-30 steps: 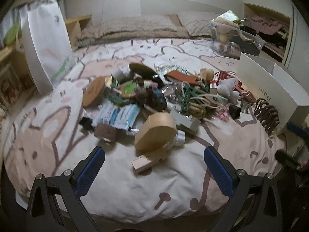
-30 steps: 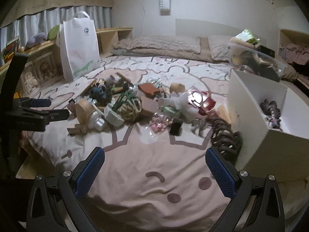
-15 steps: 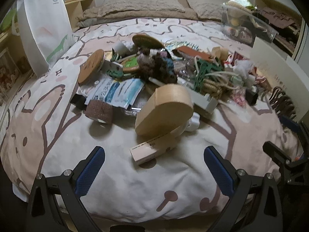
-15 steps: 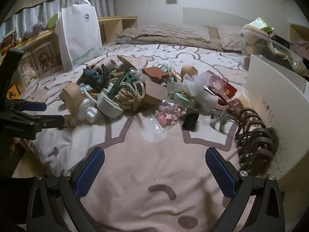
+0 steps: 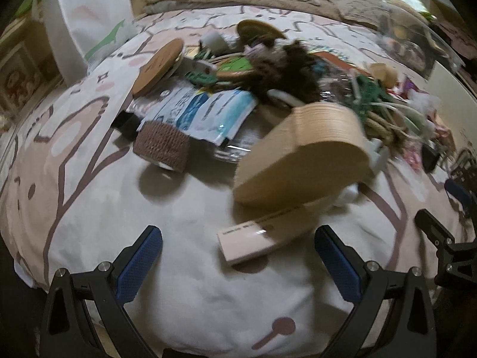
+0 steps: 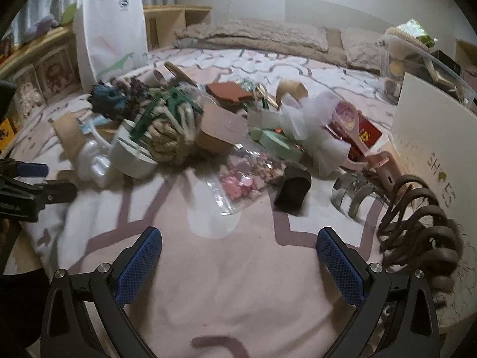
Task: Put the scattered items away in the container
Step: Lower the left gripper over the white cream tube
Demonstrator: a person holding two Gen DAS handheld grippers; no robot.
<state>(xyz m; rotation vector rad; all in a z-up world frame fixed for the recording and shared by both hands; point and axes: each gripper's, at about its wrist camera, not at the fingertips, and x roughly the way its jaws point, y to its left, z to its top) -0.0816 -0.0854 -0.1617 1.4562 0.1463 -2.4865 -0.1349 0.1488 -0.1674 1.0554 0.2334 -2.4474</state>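
A heap of small items lies on the bed. In the left wrist view a flat pale box (image 5: 253, 240) lies just ahead of my open, empty left gripper (image 5: 238, 265), under a tan oval wooden box (image 5: 304, 155); a brown bandage roll (image 5: 162, 146) sits left of it. In the right wrist view my right gripper (image 6: 240, 265) is open and empty over bare bedding, short of a clear bag of pink bits (image 6: 247, 173) and a black clip (image 6: 293, 189). The white container (image 6: 432, 152) stands at the right, a brown hair claw (image 6: 417, 223) against it.
A white shopping bag (image 6: 110, 26) stands at the back left by wooden shelves. Pillows (image 6: 253, 34) lie at the bed's head. A clear bin (image 6: 417, 65) of things sits behind the container. The left gripper shows at the left edge of the right wrist view (image 6: 26, 185).
Both grippers have moved forward and lower toward the heap. The flat box and wooden box loom closer in the left view, the pink bag and clip closer in the right view.
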